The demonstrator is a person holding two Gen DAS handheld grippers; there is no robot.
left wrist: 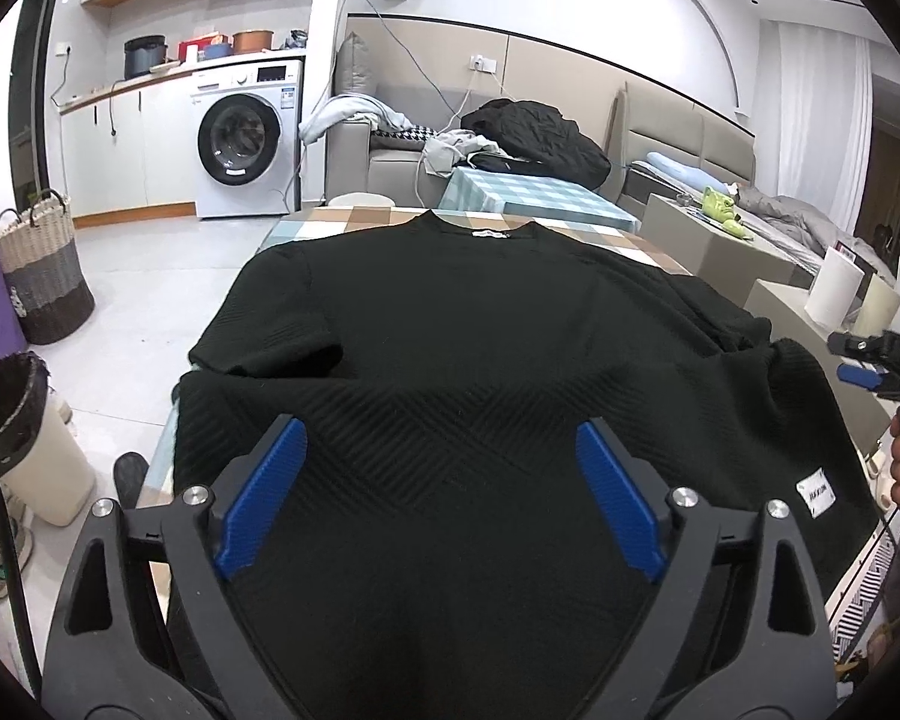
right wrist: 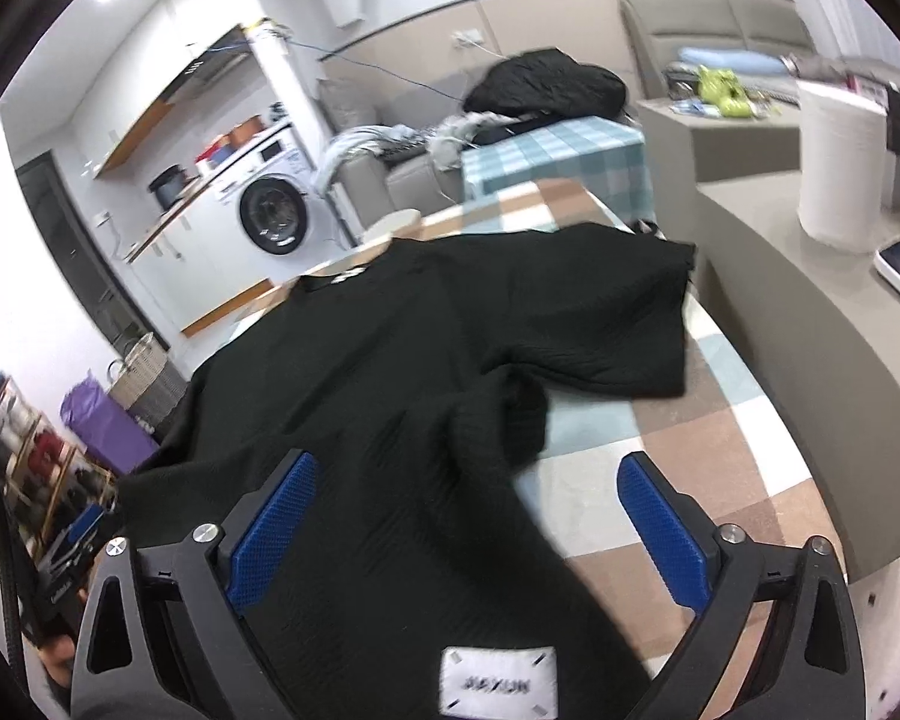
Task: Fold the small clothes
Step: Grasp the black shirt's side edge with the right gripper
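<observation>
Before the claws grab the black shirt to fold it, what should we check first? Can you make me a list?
1. Left claw open and holding nothing: ok, blue pads apart over the cloth.
2. Right claw open and holding nothing: ok.
3. Black shirt on the checked table, collar at the far end: ok.
4. Shirt lying flat: not ok, the cloth under the right sleeve is bunched up.
5. Bottom hem with the white label near the claws: ok.
6. Left sleeve spread out flat: cannot tell, its edge looks folded.
</observation>
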